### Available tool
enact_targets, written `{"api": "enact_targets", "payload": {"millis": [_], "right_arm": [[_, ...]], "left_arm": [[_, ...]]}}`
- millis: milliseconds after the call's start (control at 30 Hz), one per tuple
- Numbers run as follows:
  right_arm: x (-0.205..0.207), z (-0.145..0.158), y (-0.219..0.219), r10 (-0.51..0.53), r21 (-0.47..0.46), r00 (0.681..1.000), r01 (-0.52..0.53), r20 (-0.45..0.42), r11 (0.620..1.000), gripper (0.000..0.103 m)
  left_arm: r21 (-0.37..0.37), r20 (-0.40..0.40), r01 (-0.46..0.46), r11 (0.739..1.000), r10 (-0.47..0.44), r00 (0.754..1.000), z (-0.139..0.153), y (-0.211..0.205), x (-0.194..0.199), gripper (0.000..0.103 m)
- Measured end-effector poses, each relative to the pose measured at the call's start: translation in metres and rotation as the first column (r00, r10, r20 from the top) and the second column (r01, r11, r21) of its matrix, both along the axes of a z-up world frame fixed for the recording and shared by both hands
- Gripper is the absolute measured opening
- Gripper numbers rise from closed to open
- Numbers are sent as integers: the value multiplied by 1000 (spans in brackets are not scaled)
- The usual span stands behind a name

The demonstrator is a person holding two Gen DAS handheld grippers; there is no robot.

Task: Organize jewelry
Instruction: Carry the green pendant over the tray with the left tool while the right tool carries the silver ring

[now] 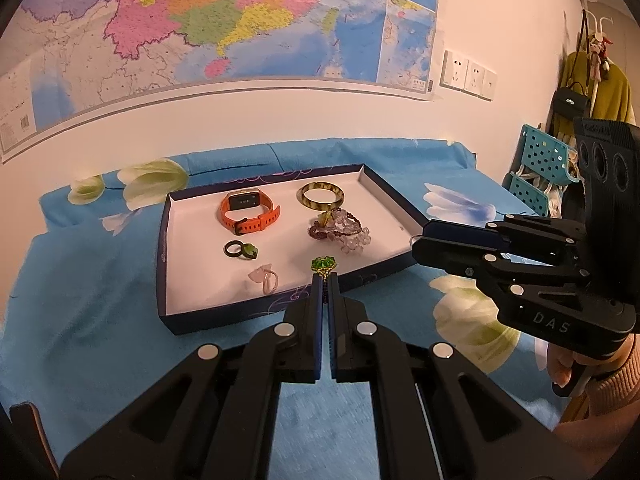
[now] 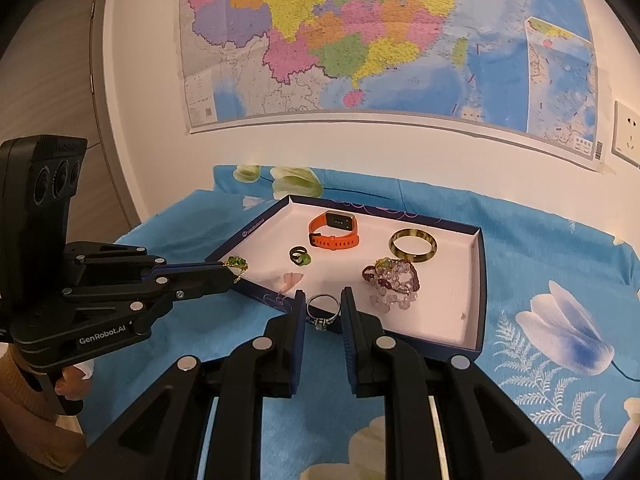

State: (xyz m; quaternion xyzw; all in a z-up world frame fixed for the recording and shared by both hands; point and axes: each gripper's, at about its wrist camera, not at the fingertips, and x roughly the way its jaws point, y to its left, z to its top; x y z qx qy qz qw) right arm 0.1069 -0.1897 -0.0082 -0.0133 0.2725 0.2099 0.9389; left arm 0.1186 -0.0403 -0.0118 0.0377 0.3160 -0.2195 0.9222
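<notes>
Right now, the left gripper (image 1: 325, 280) is squeezed tight on a gold ring with a round green stone (image 1: 323, 265), which sticks up from its tips in the middle of the left view, just over the near edge of the flat dark blue box with a white inside (image 1: 400, 216). The right gripper (image 2: 323, 304) is only a little bit open and pinches a thin silver ring (image 2: 322, 309) between its two pads, low in the middle of the right view (the ring stands up like a tiny hoop), at the near wall of the box.

Inside the box lie an orange watch with a black face (image 1: 249, 212), a yellow-brown bangle (image 1: 321, 197), a pile of purple and dark red beads (image 1: 343, 232), a black ring with a green stone (image 1: 240, 249) and a pale pink ring (image 1: 264, 276). The box sits on a blue cloth with white flowers (image 1: 100, 280). A big colourful map (image 1: 224, 20) fills the top of both views.
</notes>
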Motion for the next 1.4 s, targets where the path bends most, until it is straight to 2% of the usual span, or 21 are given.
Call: {"api": "enact_targets", "payload": {"millis": [1400], "right_arm": [[39,1,1,-21,-7,1000,21,2,1000,16]], "left_arm": [[26,20,-23,999,23,1000,3,2,34,3]]}}
